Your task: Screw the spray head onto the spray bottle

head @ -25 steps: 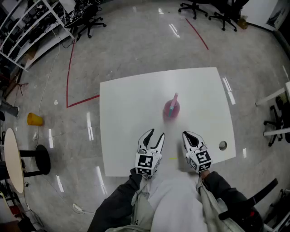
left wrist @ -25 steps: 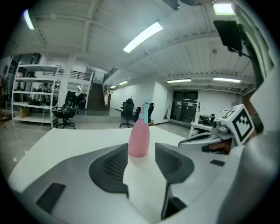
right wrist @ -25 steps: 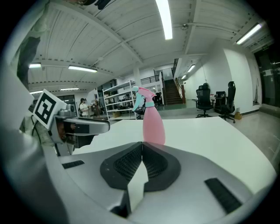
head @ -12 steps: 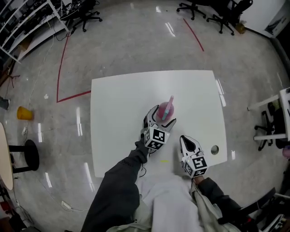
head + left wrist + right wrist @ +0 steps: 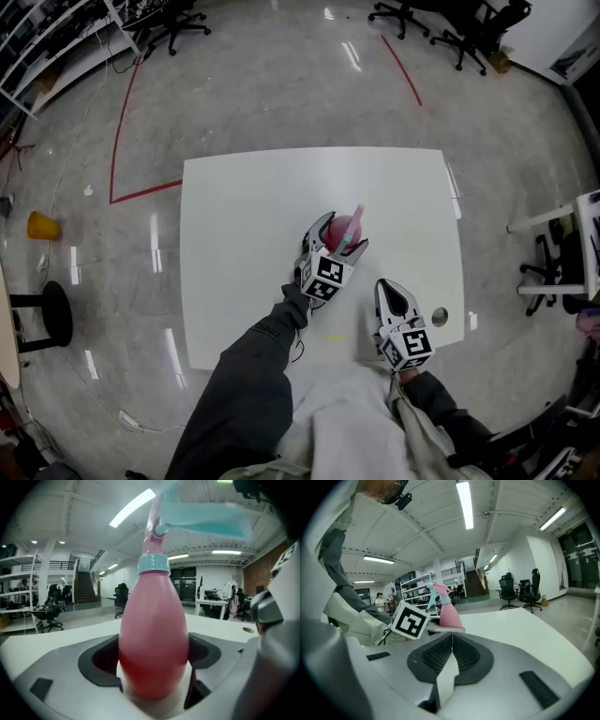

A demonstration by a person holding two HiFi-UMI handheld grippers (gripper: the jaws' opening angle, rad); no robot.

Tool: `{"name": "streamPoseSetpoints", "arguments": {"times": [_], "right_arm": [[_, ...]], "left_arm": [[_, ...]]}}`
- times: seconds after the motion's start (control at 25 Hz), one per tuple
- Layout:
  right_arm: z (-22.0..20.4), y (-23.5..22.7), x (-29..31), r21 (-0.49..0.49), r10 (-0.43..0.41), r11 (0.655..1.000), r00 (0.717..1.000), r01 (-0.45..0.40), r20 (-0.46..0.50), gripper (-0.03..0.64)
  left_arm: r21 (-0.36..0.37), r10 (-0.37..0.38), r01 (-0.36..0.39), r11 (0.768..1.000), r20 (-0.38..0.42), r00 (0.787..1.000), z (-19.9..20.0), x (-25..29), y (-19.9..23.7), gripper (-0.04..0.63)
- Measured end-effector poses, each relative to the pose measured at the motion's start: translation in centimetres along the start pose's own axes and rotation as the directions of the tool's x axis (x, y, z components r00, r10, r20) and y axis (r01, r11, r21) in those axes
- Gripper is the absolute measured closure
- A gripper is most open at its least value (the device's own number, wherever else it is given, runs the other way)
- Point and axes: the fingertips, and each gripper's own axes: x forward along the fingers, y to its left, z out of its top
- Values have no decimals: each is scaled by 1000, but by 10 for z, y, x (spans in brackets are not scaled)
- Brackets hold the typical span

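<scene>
A pink spray bottle [image 5: 340, 228] stands upright near the middle of the white table [image 5: 244, 234], with its pink and teal spray head [image 5: 356, 217] on the neck. My left gripper [image 5: 342, 236] reaches around the bottle's body [image 5: 153, 634] from the near side. Its jaws have just been opening; they stand wide with the bottle between them, and no firm press shows. The teal collar [image 5: 153, 564] and trigger [image 5: 201, 520] rise above the jaws. My right gripper [image 5: 392, 291] is shut and empty at the table's near edge, right of the bottle [image 5: 450, 613].
A round cable hole [image 5: 439, 317] sits in the table's near right corner. Red tape lines [image 5: 122, 122] cross the glossy floor. A yellow object [image 5: 42, 225] and a black stool [image 5: 42, 314] stand at the left, office chairs [image 5: 441, 23] at the back.
My left gripper moved forward from the table's near edge to the bottle and opened wide around it. The right gripper stayed shut near the front edge.
</scene>
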Motion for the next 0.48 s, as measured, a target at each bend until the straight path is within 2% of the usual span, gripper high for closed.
{"name": "streamPoseSetpoints", "arguments": {"times": [0.08, 0.12, 0.2, 0.32, 0.4, 0.48], "right_arm": [[19, 0, -2, -18, -5, 1000, 998, 6, 56, 621], [29, 4, -2, -15, 24, 1000, 997, -23, 78, 621], [52, 14, -1, 11, 136, 990, 984, -138, 115, 620], [81, 22, -4, 9, 302, 952, 941, -307, 153, 611], [95, 38, -5, -17, 405, 913, 903, -407, 145, 440], [108, 63, -4, -43, 524, 851, 844, -523, 119, 376]], "left_arm": [[18, -74, 74, 997, 5, 997, -2, -11, -7, 169], [29, -115, 115, 993, 3, 993, -3, -21, -11, 169], [37, -203, 203, 979, 4, 979, -1, -45, -21, 170], [57, -338, 337, 940, 4, 941, 14, -80, -46, 170], [81, -423, 422, 903, -4, 906, 22, -108, -61, 170], [104, -509, 508, 855, -22, 861, 28, -134, -74, 170]]}}
